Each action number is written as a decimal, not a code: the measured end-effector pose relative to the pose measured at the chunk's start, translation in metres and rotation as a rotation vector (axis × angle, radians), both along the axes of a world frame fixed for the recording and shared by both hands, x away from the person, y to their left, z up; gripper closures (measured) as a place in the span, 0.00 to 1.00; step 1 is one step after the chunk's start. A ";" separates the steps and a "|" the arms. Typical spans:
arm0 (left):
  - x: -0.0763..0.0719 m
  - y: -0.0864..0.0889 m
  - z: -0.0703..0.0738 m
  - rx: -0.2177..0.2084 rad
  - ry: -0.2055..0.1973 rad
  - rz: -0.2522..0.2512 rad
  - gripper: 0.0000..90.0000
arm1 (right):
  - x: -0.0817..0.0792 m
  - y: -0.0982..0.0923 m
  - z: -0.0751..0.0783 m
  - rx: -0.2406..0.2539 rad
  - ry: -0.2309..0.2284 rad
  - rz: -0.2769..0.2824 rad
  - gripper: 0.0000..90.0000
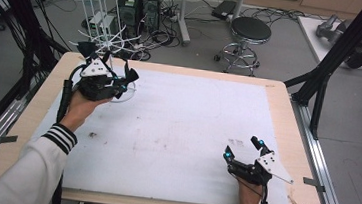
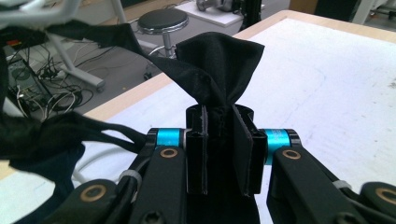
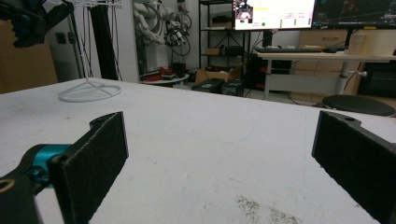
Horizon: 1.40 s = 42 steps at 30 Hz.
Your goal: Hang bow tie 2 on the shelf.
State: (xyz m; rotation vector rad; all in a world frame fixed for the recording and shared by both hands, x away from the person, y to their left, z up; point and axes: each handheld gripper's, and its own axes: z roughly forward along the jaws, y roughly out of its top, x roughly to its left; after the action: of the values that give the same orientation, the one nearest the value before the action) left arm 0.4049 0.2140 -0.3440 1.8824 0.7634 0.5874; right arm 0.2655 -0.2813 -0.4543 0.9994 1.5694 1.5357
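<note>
My left gripper (image 1: 122,82) hovers above the table's far left corner, beside a white wire rack (image 1: 102,4). In the left gripper view, my left gripper (image 2: 219,119) is shut on a black cloth (image 2: 219,65), and a bunch of the fabric stands up between its pads (image 2: 243,154). More of the black cloth (image 2: 56,135) trails off to the left toward the rack's arms. My right gripper (image 1: 241,147) rests low at the table's near right, open. Its two pads (image 3: 95,156) stand wide apart with only bare table between them.
A white foam sheet (image 1: 181,132) covers the wooden table (image 1: 293,138). The rack's round base (image 3: 88,93) stands on the sheet's far left. A stool (image 1: 250,31), computers and cables lie on the floor beyond. A black frame post (image 1: 342,47) rises at the right.
</note>
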 end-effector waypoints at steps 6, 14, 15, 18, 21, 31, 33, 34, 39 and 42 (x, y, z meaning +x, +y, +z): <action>-0.001 0.005 -0.010 -0.016 0.015 0.006 0.84 | 0.000 0.000 0.000 0.000 -0.001 0.001 0.03; -0.003 0.011 -0.014 -0.057 0.037 -0.022 0.61 | 0.000 -0.001 0.000 0.011 0.004 -0.004 0.03; -0.004 0.011 -0.014 -0.063 0.037 -0.019 0.54 | 0.000 -0.001 0.000 0.009 0.002 -0.003 0.03; -0.008 0.012 -0.014 -0.073 0.028 -0.024 0.39 | 0.000 0.000 0.000 0.007 -0.001 -0.004 0.03; -0.012 0.013 -0.012 -0.100 0.027 -0.042 0.26 | 0.000 0.000 0.000 0.006 -0.002 -0.005 0.03; -0.045 0.034 -0.013 -0.152 -0.050 -0.059 0.14 | -0.001 0.000 0.000 0.000 -0.011 -0.004 0.03; -0.053 0.041 -0.016 -0.165 -0.080 -0.044 0.14 | -0.001 0.000 0.000 0.000 -0.012 -0.004 0.03; -0.057 0.044 -0.018 -0.167 -0.100 -0.030 0.14 | -0.001 0.000 0.000 -0.001 -0.011 -0.005 0.03; -0.081 0.057 -0.035 -0.178 -0.181 -0.008 0.14 | -0.001 0.000 0.000 -0.003 -0.014 -0.007 0.03; -0.094 0.066 -0.050 -0.203 -0.207 0.013 0.14 | -0.001 0.001 0.000 -0.006 -0.007 -0.006 0.03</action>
State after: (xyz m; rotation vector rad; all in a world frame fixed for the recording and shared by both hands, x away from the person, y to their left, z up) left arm 0.3107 0.2797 -0.3937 1.6038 0.6734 0.6759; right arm 0.2645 -0.2803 -0.4544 0.9941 1.5639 1.5279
